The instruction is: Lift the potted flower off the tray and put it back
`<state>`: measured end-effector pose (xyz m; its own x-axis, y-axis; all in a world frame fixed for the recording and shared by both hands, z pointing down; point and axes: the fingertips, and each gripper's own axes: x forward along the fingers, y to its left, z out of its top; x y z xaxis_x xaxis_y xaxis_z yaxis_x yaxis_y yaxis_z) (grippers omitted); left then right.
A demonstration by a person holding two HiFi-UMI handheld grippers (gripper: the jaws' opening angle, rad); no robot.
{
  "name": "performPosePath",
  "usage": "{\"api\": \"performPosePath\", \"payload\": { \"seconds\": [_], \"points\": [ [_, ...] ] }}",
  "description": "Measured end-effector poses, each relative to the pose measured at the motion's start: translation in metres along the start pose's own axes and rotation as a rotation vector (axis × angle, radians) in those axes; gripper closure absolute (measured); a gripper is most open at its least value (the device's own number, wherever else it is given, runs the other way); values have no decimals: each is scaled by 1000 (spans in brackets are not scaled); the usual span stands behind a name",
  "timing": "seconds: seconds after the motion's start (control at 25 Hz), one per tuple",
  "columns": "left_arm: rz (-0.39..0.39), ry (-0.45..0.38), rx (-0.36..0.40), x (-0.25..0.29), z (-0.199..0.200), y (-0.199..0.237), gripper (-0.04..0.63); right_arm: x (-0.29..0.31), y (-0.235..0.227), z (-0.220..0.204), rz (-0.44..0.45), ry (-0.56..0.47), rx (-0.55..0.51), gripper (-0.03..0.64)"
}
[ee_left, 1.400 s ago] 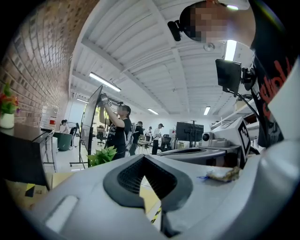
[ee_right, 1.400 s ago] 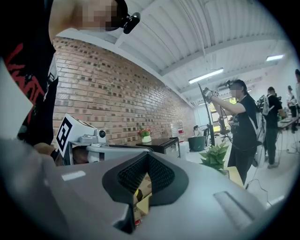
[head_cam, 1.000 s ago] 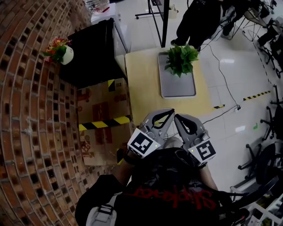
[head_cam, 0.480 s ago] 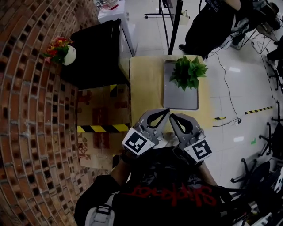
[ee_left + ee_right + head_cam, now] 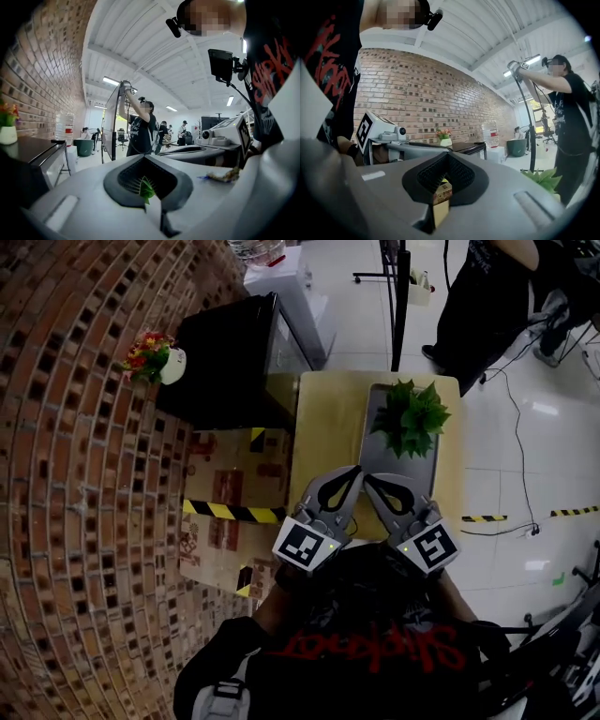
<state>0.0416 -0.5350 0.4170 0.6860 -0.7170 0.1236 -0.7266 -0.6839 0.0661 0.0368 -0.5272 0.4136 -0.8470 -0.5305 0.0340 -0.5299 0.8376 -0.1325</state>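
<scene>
Brick wall point(image 5: 84, 474), black cabinet point(image 5: 220, 362), small flower vase point(image 5: 161, 360), cardboard box point(image 5: 230, 493)

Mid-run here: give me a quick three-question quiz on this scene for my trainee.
1. True or false: the potted green plant stands on the gray tray.
2. What sits on the black cabinet? A) small white pot of flowers B) laptop C) mug
3. What does the left hand-held gripper or the right hand-held gripper hold?
Key: 1 true; 2 A; 3 nothing, both are shut and empty.
</scene>
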Motion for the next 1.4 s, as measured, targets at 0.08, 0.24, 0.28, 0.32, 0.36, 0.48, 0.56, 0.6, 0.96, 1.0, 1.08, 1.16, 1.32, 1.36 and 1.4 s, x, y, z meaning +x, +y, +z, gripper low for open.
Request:
{"api": "performPosePath", "payload": {
  "seconds": [0.08,0.24,0.28,0.32,0.36,0.48,0.56,0.6,0.96,1.0,1.08,1.16,1.32,1.36,1.4],
  "points": [
    [16,10,-19,5,-5,-4,595,-5,-10,-2,1,-26,25,590],
    [22,-19,-47,7,-5,-9,595,-13,-20,-2,6,-64,42,534],
    [30,-23,-47,8,-5,-8,595,-15,-21,-3,13,-71,39,528],
    [40,-25,-48,9,-4,-6,595,-17,-21,-4,20,-76,36,512],
    [51,-26,-52,9,-4,-4,595,-18,-22,-7,25,-80,29,491],
    [82,-32,-64,7,-5,3,595,-24,-29,-35,0,-41,8,333],
    [100,-31,-73,3,-7,5,595,-32,-43,-76,-51,39,28,292],
    [107,-28,-77,1,-9,6,595,-38,-53,-102,-82,92,39,276],
    [148,10,-96,-1,-22,7,595,-55,-199,-279,-332,365,106,25],
    [151,11,-94,-1,-22,5,595,-44,-209,-284,-319,373,95,25],
    [158,12,-85,-2,-20,2,595,-18,-224,-291,-279,382,66,25],
    [169,18,-79,-4,-19,-2,595,3,-238,-297,-255,382,62,25],
    [197,42,-66,-14,-20,-10,595,38,-259,-325,-232,409,72,26],
    [209,44,-65,-18,-21,-9,595,46,-259,-327,-232,415,70,66],
    [221,44,-67,-21,-21,-7,595,53,-256,-323,-236,414,67,72]
  ]
}}
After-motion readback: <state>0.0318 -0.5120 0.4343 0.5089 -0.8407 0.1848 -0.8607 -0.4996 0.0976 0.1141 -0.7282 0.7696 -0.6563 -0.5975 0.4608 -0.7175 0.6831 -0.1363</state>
